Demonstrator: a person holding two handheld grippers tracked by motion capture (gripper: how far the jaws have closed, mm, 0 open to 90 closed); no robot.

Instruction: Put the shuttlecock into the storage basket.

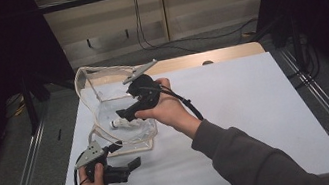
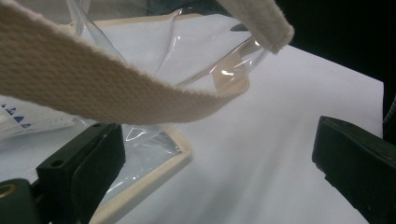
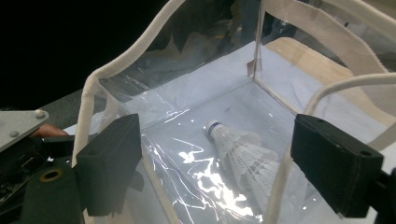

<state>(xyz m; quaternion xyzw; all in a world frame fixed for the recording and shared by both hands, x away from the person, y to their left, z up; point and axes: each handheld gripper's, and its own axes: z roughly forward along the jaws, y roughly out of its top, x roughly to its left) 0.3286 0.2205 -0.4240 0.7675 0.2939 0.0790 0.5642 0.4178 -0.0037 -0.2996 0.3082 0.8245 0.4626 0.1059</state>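
Left hand-held gripper [image 1: 131,165]: nearest to the person, low over the white table [image 1: 256,107] near its front left corner, held in the left hand [image 1: 94,183]. Its jaws are spread wide with nothing between them; in the left gripper view they stand far apart at the bottom corners.

Strap: a beige woven strap [image 2: 93,88] of the bag arcs across just ahead of the left hand-held gripper, above its jaws; I cannot tell whether it touches them.

Clear bag [image 1: 101,90]: a see-through plastic bag with cream edging, standing open-mouthed on the left part of the table, just beyond the left hand-held gripper. Its near bottom corner lies beside that gripper's left jaw in the left gripper view.

Right hand-held gripper [image 1: 123,113]: held in the right hand [image 1: 167,107], reaching from the right over the bag's opening and pointing down into it. Jaws are spread, holding nothing; the bag's rim runs between them in the right gripper view.

Shuttlecock [image 3: 243,156]: white, lying on its side on the bag's clear floor, cork end pointing toward the far corner. It sits below the right hand-held gripper's open jaws, apart from them.

Far end: bare wood at the table's back edge [image 1: 197,59], cables [image 1: 179,42] on the floor behind.
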